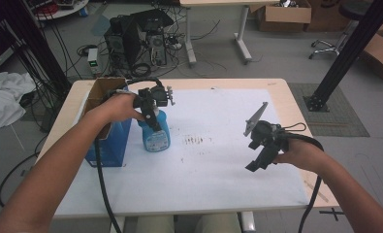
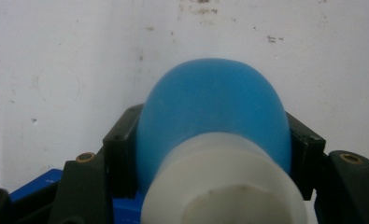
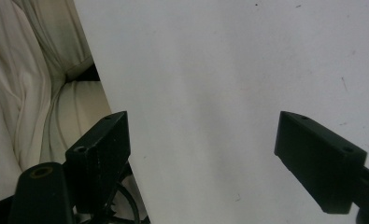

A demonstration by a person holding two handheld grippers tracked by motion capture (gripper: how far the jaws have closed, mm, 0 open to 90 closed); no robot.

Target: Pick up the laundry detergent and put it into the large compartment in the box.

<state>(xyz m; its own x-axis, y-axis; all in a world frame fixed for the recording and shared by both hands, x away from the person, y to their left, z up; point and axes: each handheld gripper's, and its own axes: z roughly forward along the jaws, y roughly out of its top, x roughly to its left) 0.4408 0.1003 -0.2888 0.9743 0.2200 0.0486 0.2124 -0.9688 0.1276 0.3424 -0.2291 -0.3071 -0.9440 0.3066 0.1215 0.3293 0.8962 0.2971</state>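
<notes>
Bottle: we see the blue plastic bottle (image 1: 156,133) with its white neck standing upright left of centre in the high view, on the table (image 1: 218,160).
Handling: we judge it light, smooth, slightly squeezable; best gripped at the shoulder below the neck.
Left hand-held gripper (image 1: 151,112): clamped on the bottle's shoulder.
Right hand-held gripper (image 1: 258,162): jaws wide, empty, lower right.
Neighbour: blue cardboard box (image 1: 105,127) just left of the bottle.
</notes>
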